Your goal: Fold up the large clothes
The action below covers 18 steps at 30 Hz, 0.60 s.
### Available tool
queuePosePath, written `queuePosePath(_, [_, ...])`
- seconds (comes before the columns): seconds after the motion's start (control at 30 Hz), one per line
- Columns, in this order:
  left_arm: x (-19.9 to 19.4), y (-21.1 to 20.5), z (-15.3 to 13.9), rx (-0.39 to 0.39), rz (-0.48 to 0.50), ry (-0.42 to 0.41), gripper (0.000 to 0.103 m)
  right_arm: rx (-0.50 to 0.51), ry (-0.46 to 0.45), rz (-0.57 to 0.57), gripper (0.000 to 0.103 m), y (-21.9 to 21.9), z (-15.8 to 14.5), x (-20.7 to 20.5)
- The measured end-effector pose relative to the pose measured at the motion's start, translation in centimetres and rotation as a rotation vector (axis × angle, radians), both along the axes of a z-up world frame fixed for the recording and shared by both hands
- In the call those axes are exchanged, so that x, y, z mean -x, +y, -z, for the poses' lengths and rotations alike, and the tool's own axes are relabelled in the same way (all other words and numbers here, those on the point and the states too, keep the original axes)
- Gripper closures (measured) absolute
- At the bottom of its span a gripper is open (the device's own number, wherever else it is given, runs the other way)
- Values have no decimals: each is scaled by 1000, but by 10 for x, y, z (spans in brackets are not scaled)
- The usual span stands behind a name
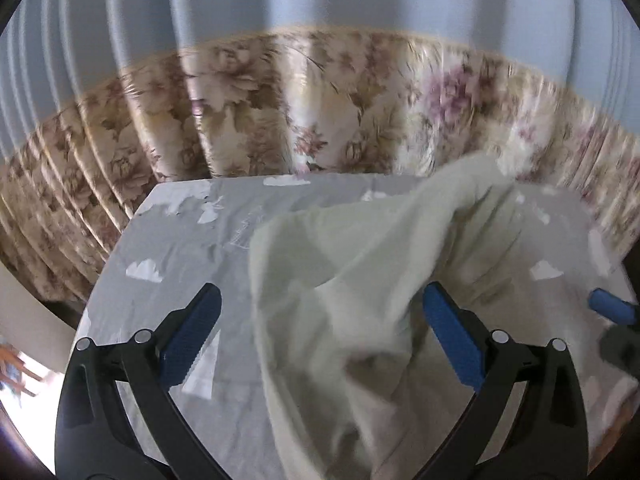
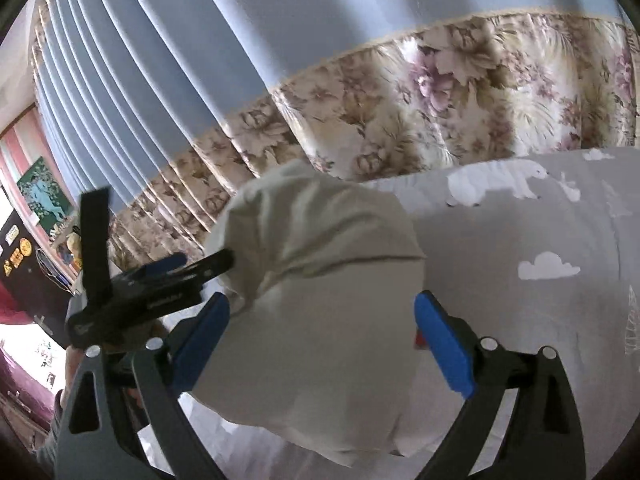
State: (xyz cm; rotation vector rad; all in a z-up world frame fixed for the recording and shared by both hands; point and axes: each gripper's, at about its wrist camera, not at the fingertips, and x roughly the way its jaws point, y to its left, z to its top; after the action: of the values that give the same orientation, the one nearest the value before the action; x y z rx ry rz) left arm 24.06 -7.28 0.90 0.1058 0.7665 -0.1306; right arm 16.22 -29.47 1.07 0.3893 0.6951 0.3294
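Evidently both tools stand wide apart with nothing pinched, the left gripper (image 1: 320, 344) and right gripper (image 2: 322, 344) each framing the pale garment (image 1: 360, 280), which lies rumpled on the grey sheet (image 1: 180, 248), rising toward one o'clock, seemingly let go so it can settle before folding

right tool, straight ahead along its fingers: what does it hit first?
Most likely the pale garment, bunched between the open right tool's fingers; neither pad is pressing it. The grey sheet lies further out. Depth is unclear.
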Motion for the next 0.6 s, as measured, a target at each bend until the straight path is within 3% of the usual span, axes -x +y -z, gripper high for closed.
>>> queuePosePath(0.03, [-5,-8,5,0,24,0,6,7,10,-3,9,1,3,-3])
queuePosePath(0.07, [-9,-12,9,-2,44,9,31,15,14,-4,9,3,7,-5])
queuePosePath(0.1, [-13,-15,13,1,57,33,74,30,18,-4,9,5,8,-6])
queuePosePath(0.13, [-18,-17,17,10,58,62,89,43,17,-3,9,8,8,-7])
queuePosePath(0.27, [-11,-11,1,-47,55,-9,95,141,-7,4,9,23,5,-15])
queuePosePath(0.37, [-4,-3,-7,-168,35,-73,95,218,-13,25,9,39,9,-28])
queuePosePath(0.47, [-5,12,3,-215,9,-64,93,293,-1,22,9,55,24,-32])
queuePosePath(0.6, [-16,29,52,-224,-48,15,66,410,-17,26,5,74,50,-31])
